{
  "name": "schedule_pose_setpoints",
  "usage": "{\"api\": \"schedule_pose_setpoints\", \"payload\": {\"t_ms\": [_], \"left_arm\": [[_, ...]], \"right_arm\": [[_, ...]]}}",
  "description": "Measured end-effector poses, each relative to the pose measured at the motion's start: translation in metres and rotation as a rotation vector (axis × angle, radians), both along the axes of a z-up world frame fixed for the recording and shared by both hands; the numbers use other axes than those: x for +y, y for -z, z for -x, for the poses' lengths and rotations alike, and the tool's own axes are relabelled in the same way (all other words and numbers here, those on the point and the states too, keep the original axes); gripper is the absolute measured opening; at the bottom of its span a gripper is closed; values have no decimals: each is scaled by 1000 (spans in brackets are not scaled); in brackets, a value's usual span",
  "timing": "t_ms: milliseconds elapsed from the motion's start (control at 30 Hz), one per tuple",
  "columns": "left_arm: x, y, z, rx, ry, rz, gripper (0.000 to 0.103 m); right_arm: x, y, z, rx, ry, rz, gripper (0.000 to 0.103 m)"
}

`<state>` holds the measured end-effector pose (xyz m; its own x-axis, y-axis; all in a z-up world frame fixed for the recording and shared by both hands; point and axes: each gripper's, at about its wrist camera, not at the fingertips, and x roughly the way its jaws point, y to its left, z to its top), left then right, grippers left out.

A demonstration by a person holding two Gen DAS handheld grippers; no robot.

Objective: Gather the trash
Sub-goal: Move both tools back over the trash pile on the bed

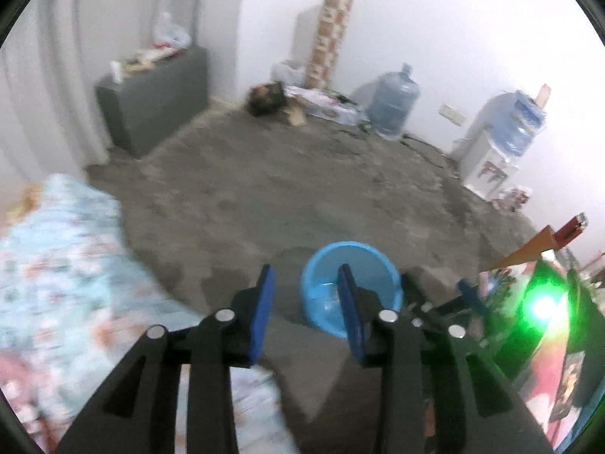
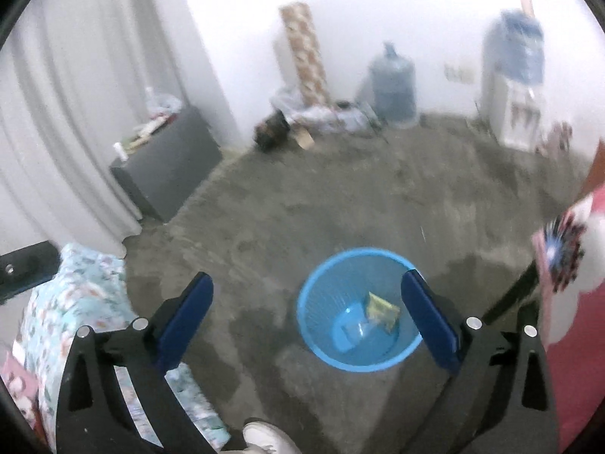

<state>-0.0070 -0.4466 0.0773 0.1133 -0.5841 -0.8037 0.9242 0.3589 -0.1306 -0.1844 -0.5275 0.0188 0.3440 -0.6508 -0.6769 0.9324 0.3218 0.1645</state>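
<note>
A round blue mesh bin stands on the grey concrete floor just below and ahead of both grippers. Inside it lie a yellow wrapper and a clear plastic scrap. My right gripper hangs above the bin, open wide, with nothing between its blue pads. In the left wrist view the bin sits partly behind the right finger of my left gripper. That gripper is open by a moderate gap and holds nothing. Both views are blurred.
Floral bedding fills the left side. A grey cabinet with clutter on top stands by the curtain. Along the far wall are a water jug, a dispenser and a tall patterned box. A white shoe shows at the bottom.
</note>
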Motion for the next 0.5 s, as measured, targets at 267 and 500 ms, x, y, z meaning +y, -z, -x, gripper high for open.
{"api": "schedule_pose_setpoints", "payload": {"t_ms": [267,500], "left_arm": [[144,-37,-53,39,-126,66,76],[279,-50,-95,93,-331,162,95]], "right_arm": [[80,-47,-57,142,-167,224,95],[134,-66,-104,136,-396,286,95]]}}
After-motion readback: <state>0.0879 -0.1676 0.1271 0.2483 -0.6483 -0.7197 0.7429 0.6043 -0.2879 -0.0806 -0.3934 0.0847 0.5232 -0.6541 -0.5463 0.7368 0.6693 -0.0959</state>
